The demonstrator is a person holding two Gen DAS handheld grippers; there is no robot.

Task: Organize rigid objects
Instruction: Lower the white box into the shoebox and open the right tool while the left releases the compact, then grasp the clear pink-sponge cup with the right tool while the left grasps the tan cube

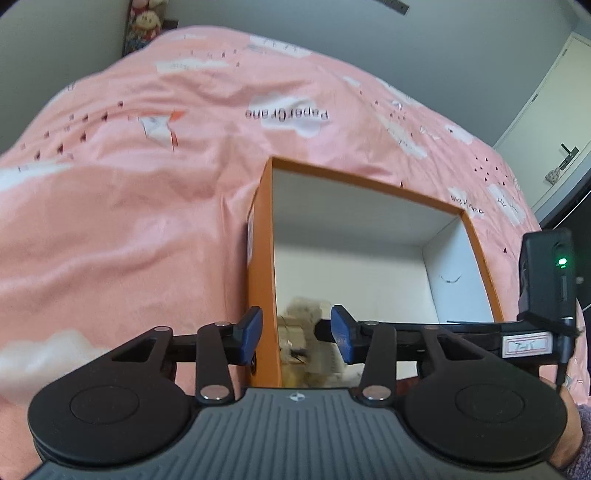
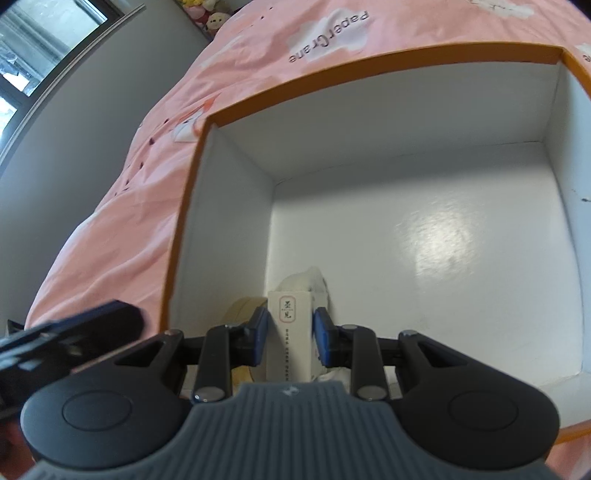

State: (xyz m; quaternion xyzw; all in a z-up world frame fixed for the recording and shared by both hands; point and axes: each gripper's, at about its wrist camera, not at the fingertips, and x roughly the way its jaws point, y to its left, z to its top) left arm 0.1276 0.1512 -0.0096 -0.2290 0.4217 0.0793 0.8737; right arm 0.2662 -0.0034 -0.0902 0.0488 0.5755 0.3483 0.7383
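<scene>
An orange box (image 1: 263, 236) with a white inside stands open on the pink bed; it also shows in the right wrist view (image 2: 184, 206). My left gripper (image 1: 295, 332) is open, its fingers straddling the box's left wall. Blurred pale items (image 1: 299, 332) lie in the box corner below it. My right gripper (image 2: 290, 332) is inside the box, its blue pads against both sides of a small white carton (image 2: 290, 332) with red print. A roll of beige tape (image 2: 243, 310) and a crumpled white item (image 2: 310, 280) lie next to the carton.
The pink bedspread (image 1: 147, 184) with cloud prints surrounds the box. Plush toys (image 1: 146, 22) sit at the far end by the wall. A door (image 1: 554, 110) is at the right, a window (image 2: 37, 44) at the left. The right gripper's body (image 1: 546, 273) hovers by the box's right wall.
</scene>
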